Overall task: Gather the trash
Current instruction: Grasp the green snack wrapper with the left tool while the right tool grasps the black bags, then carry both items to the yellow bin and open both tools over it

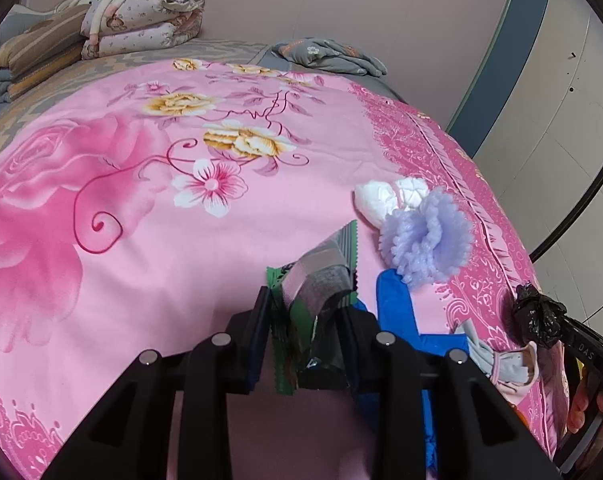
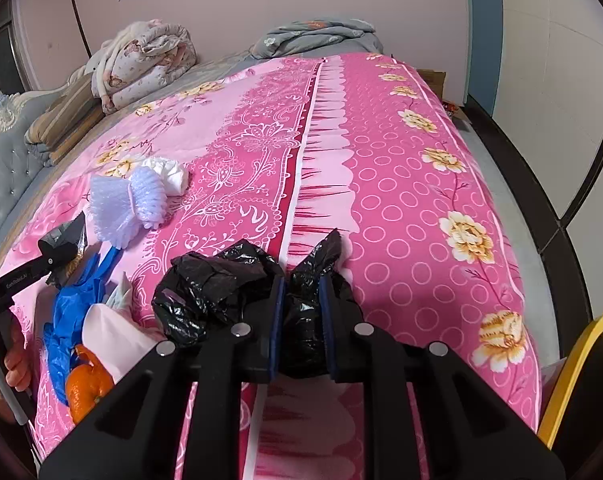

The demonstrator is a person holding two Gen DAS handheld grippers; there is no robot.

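My left gripper (image 1: 306,312) is shut on a green and silver snack wrapper (image 1: 321,276), held above the pink bedspread. It also shows in the right wrist view (image 2: 61,252). My right gripper (image 2: 300,300) is shut on a crumpled black plastic bag (image 2: 217,280); that bag also shows in the left wrist view (image 1: 537,316). On the bed lie a purple foam fruit net (image 1: 429,236), white crumpled tissue (image 1: 381,200), a blue glove (image 2: 67,316), orange peel (image 2: 85,384) and a pale pink wrapper (image 2: 109,332).
Folded quilts (image 1: 113,20) and a grey cloth (image 1: 329,56) lie at the far end of the bed. A yellow rim (image 2: 573,360) stands at the bed's right side. The bed's right edge drops to a grey floor (image 2: 513,200).
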